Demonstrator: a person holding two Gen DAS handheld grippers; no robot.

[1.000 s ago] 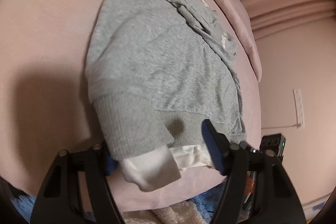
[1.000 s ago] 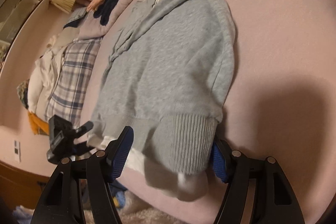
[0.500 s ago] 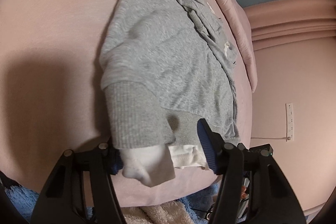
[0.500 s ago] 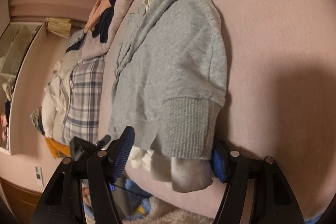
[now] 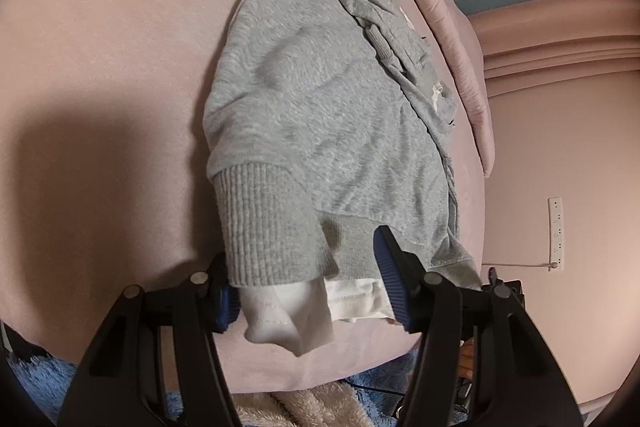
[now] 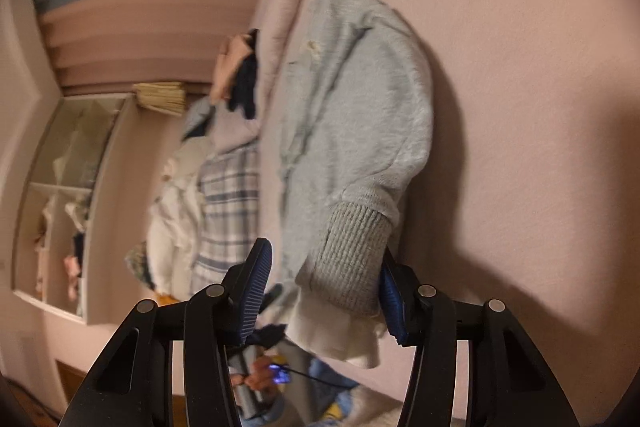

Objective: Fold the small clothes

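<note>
Pink bed point(image 5: 100, 75), grey sweater point(image 5: 320, 115) folded on it, left gripper point(image 5: 308, 283) half open astride cuff point(image 5: 268, 227), right gripper point(image 6: 324, 291) closing around hem, not yet gripping.

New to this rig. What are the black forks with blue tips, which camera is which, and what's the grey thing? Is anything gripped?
No robot here: a person carries one hand-held gripper in each hand, and each has a fisheye camera looking out along its two fingers.

The left wrist view shows the left hand-held gripper; the blurred, tilted right wrist view shows the right hand-held gripper.

A grey sweatshirt with a white layer showing at its hem lies partly folded on a pink bed. A pile of other clothes lies beyond it.

Each gripper straddles a ribbed cuff at the near edge. The right jaws are closing around it; a firm grip isn't clear yet.
</note>
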